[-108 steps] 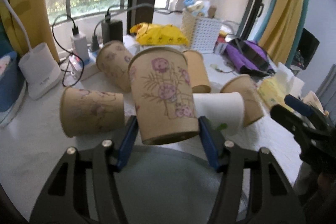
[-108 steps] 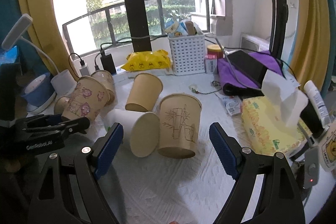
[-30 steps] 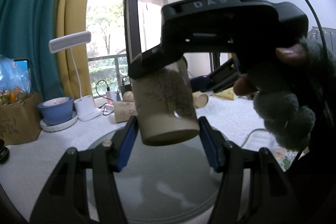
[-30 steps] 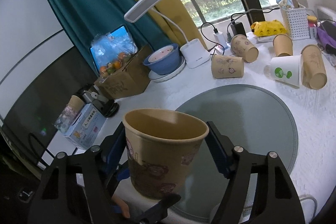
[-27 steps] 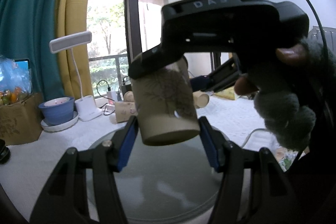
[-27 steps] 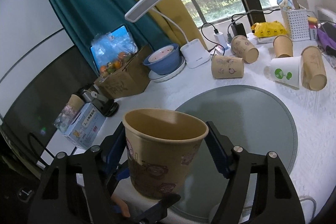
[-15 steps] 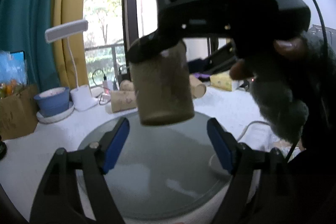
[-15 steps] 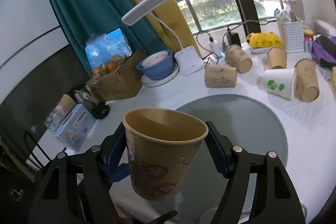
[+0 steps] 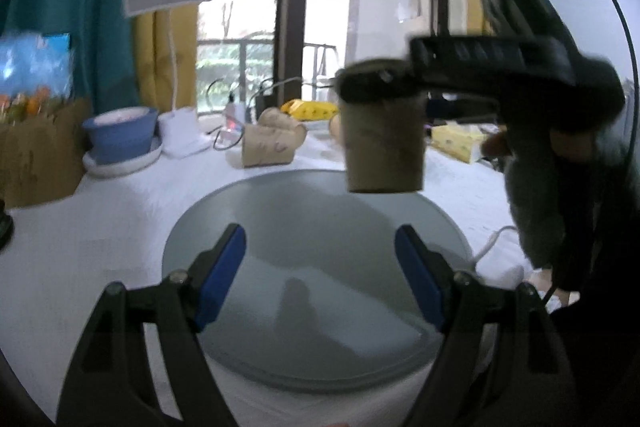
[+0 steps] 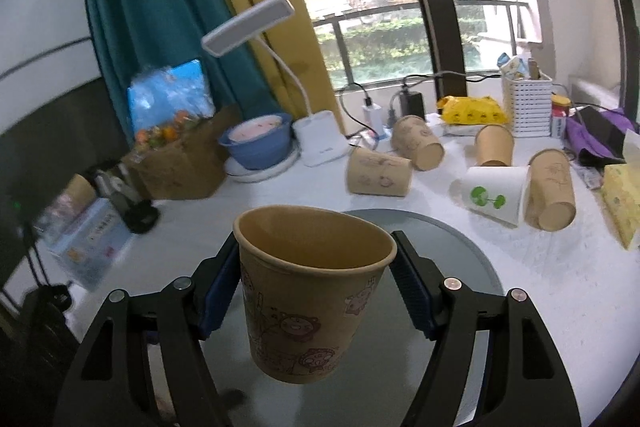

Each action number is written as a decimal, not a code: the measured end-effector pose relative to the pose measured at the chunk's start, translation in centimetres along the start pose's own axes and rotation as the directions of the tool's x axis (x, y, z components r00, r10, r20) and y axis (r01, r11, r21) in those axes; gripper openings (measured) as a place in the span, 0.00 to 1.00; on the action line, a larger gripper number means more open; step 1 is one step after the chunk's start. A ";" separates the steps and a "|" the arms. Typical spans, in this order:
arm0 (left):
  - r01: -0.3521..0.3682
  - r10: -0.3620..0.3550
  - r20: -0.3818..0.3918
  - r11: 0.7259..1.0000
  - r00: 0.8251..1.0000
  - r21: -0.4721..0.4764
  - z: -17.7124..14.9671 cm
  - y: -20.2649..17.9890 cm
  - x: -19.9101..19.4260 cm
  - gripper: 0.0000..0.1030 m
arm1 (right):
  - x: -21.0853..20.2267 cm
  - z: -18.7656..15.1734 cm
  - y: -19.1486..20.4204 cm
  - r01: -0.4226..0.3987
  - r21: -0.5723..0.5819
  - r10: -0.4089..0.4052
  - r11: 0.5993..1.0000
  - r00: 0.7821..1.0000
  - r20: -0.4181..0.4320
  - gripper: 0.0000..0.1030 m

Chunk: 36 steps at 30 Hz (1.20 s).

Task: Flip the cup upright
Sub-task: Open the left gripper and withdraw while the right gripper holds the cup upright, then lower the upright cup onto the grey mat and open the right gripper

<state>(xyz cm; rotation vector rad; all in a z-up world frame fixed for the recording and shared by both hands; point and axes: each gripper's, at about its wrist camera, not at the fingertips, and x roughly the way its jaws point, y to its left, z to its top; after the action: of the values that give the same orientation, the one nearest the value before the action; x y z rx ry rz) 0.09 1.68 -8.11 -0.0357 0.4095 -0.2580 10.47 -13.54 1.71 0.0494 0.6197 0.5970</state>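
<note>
My right gripper (image 10: pixel 316 287) is shut on a brown paper cup (image 10: pixel 310 291) with cartoon prints, held upright, mouth up, above the round grey mat (image 10: pixel 472 267). In the left wrist view the same cup (image 9: pixel 384 147) hangs in the air over the mat (image 9: pixel 312 287), gripped near its rim by the right gripper's black body. My left gripper (image 9: pixel 320 267) is open and empty, below and nearer than the cup, over the mat's near half.
Several other paper cups lie on their sides behind the mat, among them a white one (image 10: pixel 492 195) and a brown one (image 10: pixel 378 173). A desk lamp (image 10: pixel 316 143), blue bowl (image 10: pixel 256 141), cardboard box (image 10: pixel 180 163), white basket (image 10: pixel 526 105) and tissue pack (image 10: pixel 622 203) crowd the table's far side.
My left gripper opened, let go of the cup and drew back. The cup stays upright in the right gripper, which has shifted to the right in the left wrist view.
</note>
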 end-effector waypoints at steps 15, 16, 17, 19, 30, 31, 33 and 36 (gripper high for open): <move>-0.112 0.071 -0.128 0.931 0.989 -0.347 0.7 8.3 1.7 0.76 | 3.6 -2.2 0.7 0.135 -0.111 -0.137 0.985 0.991 -0.007 0.73; -0.123 0.075 -0.141 0.921 0.987 -0.369 0.7 8.9 1.9 0.76 | 3.8 -2.4 0.8 0.143 -0.119 -0.145 0.983 0.989 -0.010 0.73; -0.127 0.075 -0.147 0.915 0.986 -0.383 0.7 9.2 2.1 0.76 | 4.0 -2.5 0.9 0.150 -0.128 -0.153 0.980 0.988 -0.014 0.73; -0.140 0.083 -0.159 0.908 0.984 -0.395 0.6 9.5 2.4 0.76 | 4.4 -2.8 1.1 0.161 -0.143 -0.166 0.977 0.986 -0.021 0.73; -0.165 0.095 -0.186 0.899 0.978 -0.406 0.6 9.5 2.7 0.76 | 5.0 -3.8 1.8 0.216 -0.206 -0.225 0.954 0.974 -0.019 0.73; -0.165 0.096 -0.186 0.899 0.978 -0.405 0.6 9.4 2.6 0.76 | 4.9 -3.8 1.8 0.220 -0.210 -0.228 0.953 0.974 -0.015 0.73; -0.166 0.097 -0.185 0.901 0.978 -0.401 0.6 9.3 2.6 0.76 | 4.7 -4.0 1.9 0.225 -0.217 -0.233 0.950 0.973 -0.007 0.73; -0.165 0.098 -0.185 0.904 0.978 -0.394 0.6 9.3 2.7 0.76 | 4.5 -4.2 1.9 0.230 -0.225 -0.237 0.947 0.972 -0.002 0.73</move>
<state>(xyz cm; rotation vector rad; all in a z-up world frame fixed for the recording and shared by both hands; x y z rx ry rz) 4.93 9.96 -9.39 -0.3992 0.6200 -0.0360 10.06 -10.13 -3.70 -0.2422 0.5728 0.4345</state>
